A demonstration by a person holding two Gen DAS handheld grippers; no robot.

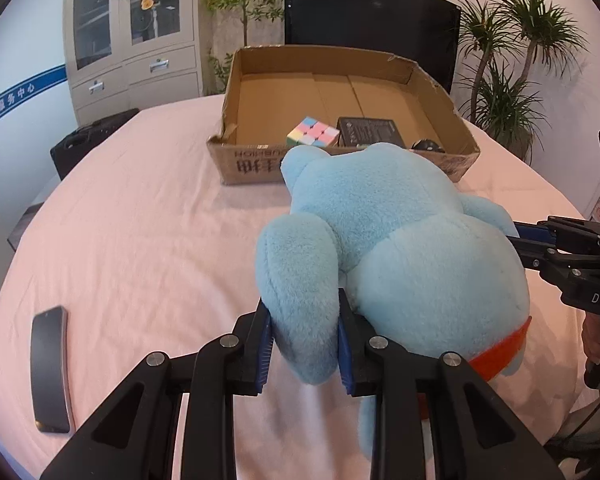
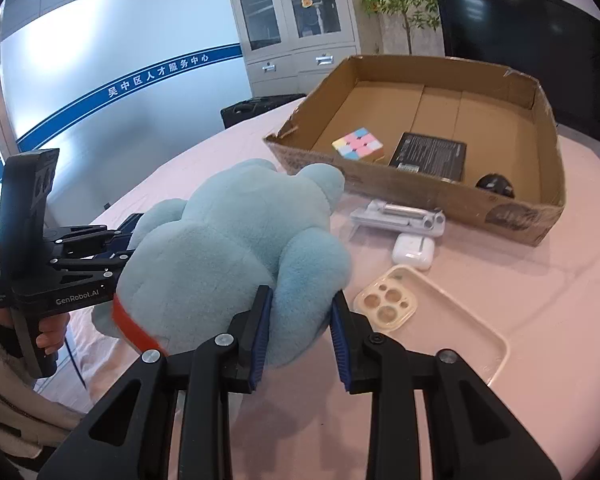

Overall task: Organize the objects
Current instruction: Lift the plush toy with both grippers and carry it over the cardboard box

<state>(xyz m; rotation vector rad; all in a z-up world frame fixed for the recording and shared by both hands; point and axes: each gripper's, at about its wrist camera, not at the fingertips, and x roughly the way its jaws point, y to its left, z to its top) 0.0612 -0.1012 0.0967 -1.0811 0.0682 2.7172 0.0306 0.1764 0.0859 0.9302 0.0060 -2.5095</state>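
Both grippers, left gripper and right gripper, pinch a blue plush toy before the cardboard box; cube already inside, phone case still on the table.

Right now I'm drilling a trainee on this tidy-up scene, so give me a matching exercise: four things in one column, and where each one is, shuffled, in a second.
Things:
1. blue plush toy
2. pastel puzzle cube
3. clear phone case
4. dark smartphone

Places:
A. inside the cardboard box
B. flat on the pink cloth, off to the left side, alone
C. clamped by a limb in each hand-held gripper
D. on the pink cloth in front of the box, near the white earbud case

Pairs: 1-C, 2-A, 3-D, 4-B
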